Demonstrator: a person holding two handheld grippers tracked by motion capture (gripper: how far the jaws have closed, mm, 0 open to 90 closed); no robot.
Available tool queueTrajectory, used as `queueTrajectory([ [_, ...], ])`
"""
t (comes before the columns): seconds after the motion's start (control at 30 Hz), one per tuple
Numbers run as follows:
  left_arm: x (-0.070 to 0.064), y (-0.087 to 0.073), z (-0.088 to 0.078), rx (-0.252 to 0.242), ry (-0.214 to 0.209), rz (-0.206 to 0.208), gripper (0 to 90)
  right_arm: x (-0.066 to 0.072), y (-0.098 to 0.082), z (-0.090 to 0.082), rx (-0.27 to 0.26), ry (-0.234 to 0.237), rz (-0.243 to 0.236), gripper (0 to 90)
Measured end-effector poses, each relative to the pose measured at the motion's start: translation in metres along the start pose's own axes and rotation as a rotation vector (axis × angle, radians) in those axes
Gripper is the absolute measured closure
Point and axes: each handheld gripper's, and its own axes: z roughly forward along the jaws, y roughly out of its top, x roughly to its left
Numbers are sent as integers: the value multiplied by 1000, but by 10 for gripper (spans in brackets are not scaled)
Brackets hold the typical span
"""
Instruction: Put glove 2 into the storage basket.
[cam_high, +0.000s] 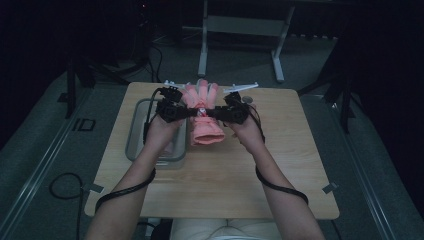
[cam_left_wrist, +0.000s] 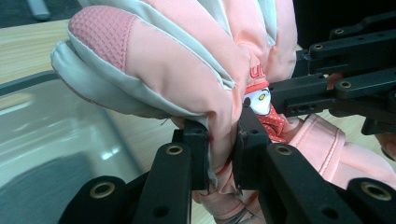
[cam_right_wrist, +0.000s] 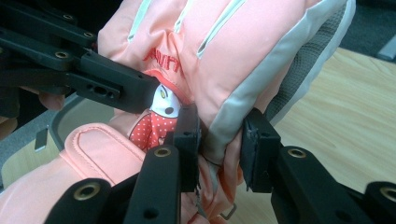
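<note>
Your left hand-held gripper (cam_left_wrist: 219, 154) clamps glove (cam_high: 202, 117) | right hand-held gripper (cam_right_wrist: 219, 149) clamps opposite side | glove's length runs crosswise between them, over desk (cam_high: 280, 150)

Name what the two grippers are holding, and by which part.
Both hold the pink glove. The left gripper pinches one side edge near the wrist; the right gripper pinches the opposite, grey-trimmed edge there.

The pink ski glove (cam_right_wrist: 243, 51) bears red embroidered lettering on its back, just above a small cartoon patch (cam_right_wrist: 161, 114) with a red dotted body; the lettering is partly covered by a black jaw and cannot be read in full. In the left gripper view only the fragment "un" (cam_left_wrist: 256, 71) is legible. No other text, number or sign is readable.
</note>
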Motion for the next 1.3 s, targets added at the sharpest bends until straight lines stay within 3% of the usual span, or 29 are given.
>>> queueTrajectory([
  [0.27, 26, -11, -34, -27, 65, -37, 780, 27, 22, 30, 13, 52, -28, 707],
  [0.3, 35, -17, -40, -32, 83, -52, 779, 34, 27, 40, 22, 66, -40, 707],
  [0.47, 52, -31, -49, -48, 110, -93, 779, 44, 34, 63, 43, 105, -61, 707],
  [0.5, 62, -39, -51, -52, 115, -126, 779, 48, 36, 76, 59, 116, -62, 707],
  [0.6, 71, -47, -52, -58, 126, -156, 779, 55, 38, 94, 90, 124, -78, 707],
  [0.67, 78, -55, -52, -54, 141, -173, 778, 56, 38, 100, 106, 130, -84, 707],
  [0.8, 92, -72, -45, -34, 152, -206, 778, 63, 33, 129, 175, 124, -110, 707],
  [1.13, 121, -104, -11, 54, 143, -291, 771, 62, 7, 170, 285, 87, -115, 703],
  [1.3, 122, -102, -5, 94, 174, -281, 736, 58, 3, 180, 297, 87, -112, 677],
])
